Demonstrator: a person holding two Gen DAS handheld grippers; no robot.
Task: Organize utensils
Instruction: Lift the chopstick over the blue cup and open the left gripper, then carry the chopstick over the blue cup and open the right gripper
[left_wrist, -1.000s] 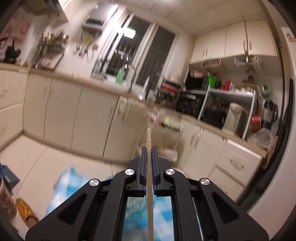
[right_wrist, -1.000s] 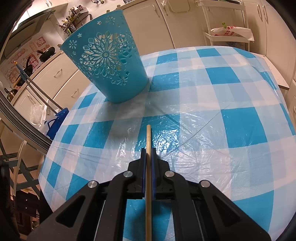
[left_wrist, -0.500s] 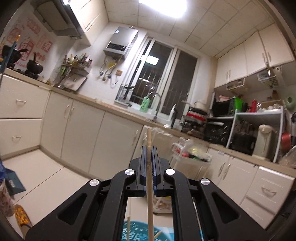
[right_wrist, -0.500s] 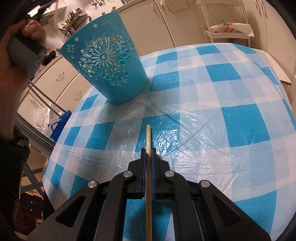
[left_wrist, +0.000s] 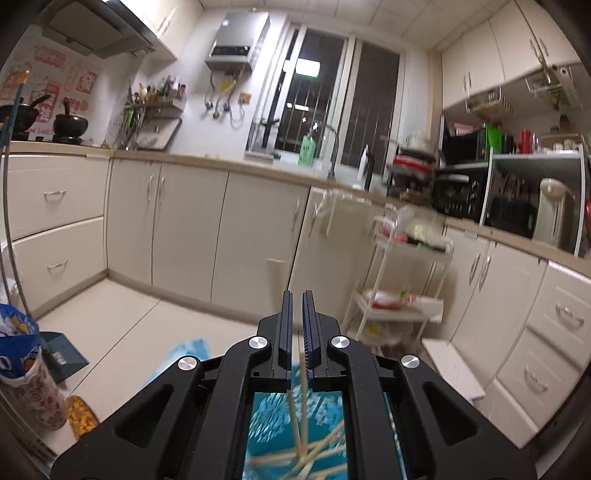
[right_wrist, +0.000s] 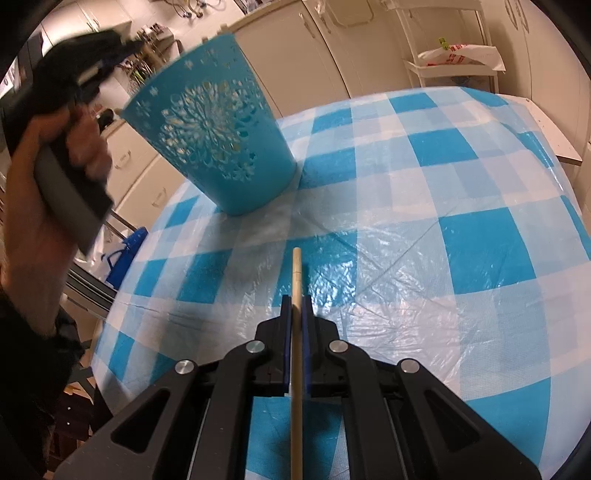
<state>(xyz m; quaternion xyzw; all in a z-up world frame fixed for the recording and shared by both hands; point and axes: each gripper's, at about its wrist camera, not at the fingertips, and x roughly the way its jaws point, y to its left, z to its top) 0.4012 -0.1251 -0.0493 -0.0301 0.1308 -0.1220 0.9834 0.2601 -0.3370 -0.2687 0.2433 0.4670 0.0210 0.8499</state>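
A teal cut-out basket (right_wrist: 218, 136) stands on the blue-checked tablecloth (right_wrist: 424, 229). My right gripper (right_wrist: 295, 302) is shut on a wooden chopstick (right_wrist: 296, 280) and holds it low over the cloth, in front of the basket. My left gripper (left_wrist: 297, 297) is slightly open and empty, held above the basket. Below it, several wooden chopsticks (left_wrist: 306, 454) lie inside the basket (left_wrist: 266, 424), and one (left_wrist: 303, 373) hangs blurred just under the jaws. The left gripper also shows in the right wrist view (right_wrist: 107, 48), above the basket's left rim.
Kitchen cabinets (left_wrist: 192, 229) and a counter run along the far wall. A white trolley (left_wrist: 402, 280) with bags stands beyond the table. The table's edge (right_wrist: 122, 291) drops off at the left, with a blue bag (right_wrist: 122, 254) on the floor.
My left gripper has opened and let go of its chopstick, which has dropped into the basket. It has tilted downward over the basket. The right gripper has held still with its chopstick.
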